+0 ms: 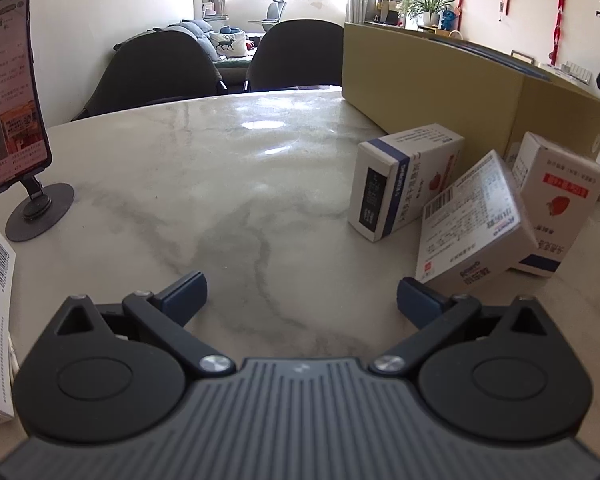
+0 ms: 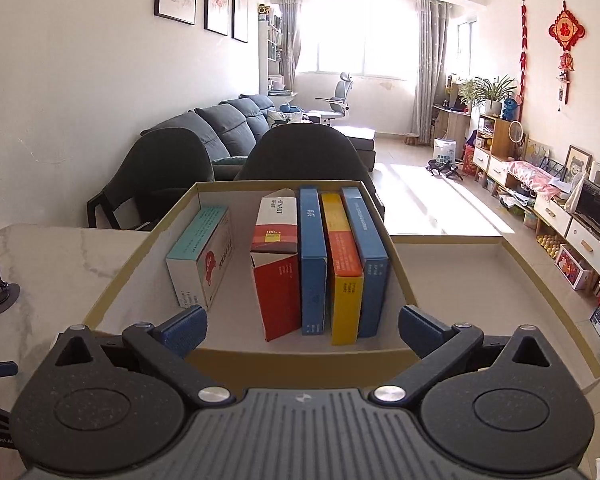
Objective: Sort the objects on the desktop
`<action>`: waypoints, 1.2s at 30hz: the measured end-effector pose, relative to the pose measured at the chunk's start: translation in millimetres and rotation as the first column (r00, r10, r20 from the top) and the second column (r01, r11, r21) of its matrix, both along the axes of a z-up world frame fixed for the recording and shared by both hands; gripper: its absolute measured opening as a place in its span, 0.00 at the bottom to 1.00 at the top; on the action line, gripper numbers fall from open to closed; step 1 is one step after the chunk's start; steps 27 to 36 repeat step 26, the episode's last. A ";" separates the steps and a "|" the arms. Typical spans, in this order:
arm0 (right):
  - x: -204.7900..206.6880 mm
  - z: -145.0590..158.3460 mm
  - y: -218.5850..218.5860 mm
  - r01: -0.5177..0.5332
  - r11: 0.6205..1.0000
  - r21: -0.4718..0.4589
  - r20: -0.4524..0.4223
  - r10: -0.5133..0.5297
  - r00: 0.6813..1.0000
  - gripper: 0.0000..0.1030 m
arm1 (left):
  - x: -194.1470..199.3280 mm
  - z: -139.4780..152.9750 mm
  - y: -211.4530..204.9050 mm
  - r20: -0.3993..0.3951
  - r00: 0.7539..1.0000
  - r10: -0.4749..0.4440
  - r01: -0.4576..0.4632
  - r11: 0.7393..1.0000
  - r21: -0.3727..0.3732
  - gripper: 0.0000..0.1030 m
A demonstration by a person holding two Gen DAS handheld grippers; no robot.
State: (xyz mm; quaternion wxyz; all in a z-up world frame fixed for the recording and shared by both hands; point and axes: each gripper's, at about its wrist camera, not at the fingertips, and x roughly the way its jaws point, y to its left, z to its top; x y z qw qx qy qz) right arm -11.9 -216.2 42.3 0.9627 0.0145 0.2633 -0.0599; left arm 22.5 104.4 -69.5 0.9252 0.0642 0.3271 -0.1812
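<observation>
Five upright cartons filed in tan cardboard tray; seemingly three white medicine cartons loose on marble tabletop; both tools wide, empty.

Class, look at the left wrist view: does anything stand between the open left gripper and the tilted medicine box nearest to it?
Nothing visible does. The left gripper is open over bare marble table; the tilted box lies just ahead to its right, leaning against neighbouring boxes.

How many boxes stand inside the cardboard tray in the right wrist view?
5: a teal-topped box at the left, then a red and white box, a blue box, a yellow and orange box and another blue box by the tray wall.
</observation>
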 end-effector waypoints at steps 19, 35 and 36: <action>-14.6 -103.8 -16.9 0.200 0.978 0.065 -0.189 -0.185 0.964 0.99 | 14.0 1.3 -1.8 -0.009 1.000 0.024 -0.024 1.000 -0.002 1.00; -1.2 -120.4 -4.8 0.234 0.971 0.049 -0.169 -0.223 0.960 1.00 | 14.9 1.8 -2.1 -0.010 1.000 0.023 -0.023 1.000 -0.001 1.00; -1.2 -120.4 -4.8 0.234 0.971 0.049 -0.169 -0.223 0.960 1.00 | 14.9 1.8 -2.1 -0.010 1.000 0.023 -0.023 1.000 -0.001 1.00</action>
